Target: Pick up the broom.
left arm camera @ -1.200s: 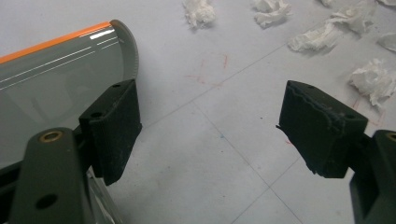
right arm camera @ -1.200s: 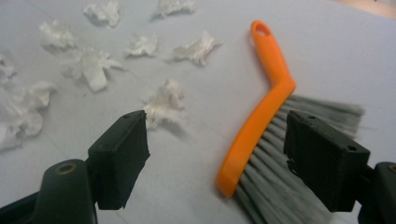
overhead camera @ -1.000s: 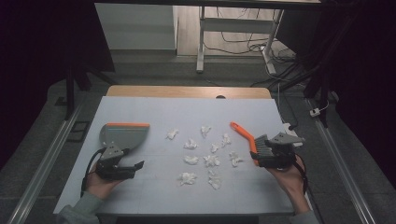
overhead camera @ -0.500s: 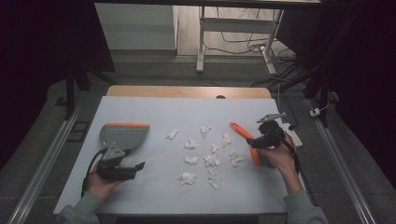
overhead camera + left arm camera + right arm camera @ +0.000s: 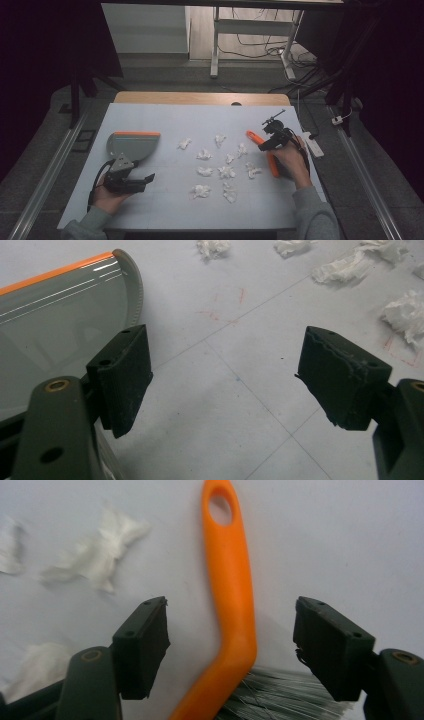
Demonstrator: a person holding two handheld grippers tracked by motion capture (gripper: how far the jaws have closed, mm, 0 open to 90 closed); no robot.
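Two tongs are at work on the pale, smooth counter (image 5: pixel 165 120). Right tongs (image 5: pixel 230 645) stand wide, their black padded jaws straddling the bent orange plastic handle of a brush (image 5: pixel 231 595), grey bristles fanning out at 5 o'clock; nothing is gripped. From above, the brush (image 5: pixel 271 162) lies at 3 o'clock of the crumpled white paper scraps (image 5: pixel 226 172) scattered mid-counter. Left tongs (image 5: pixel 225 385) also gape wide, empty, beside a glossy grey dustpan (image 5: pixel 55 325) with an orange edge, at 9 o'clock of the scraps.
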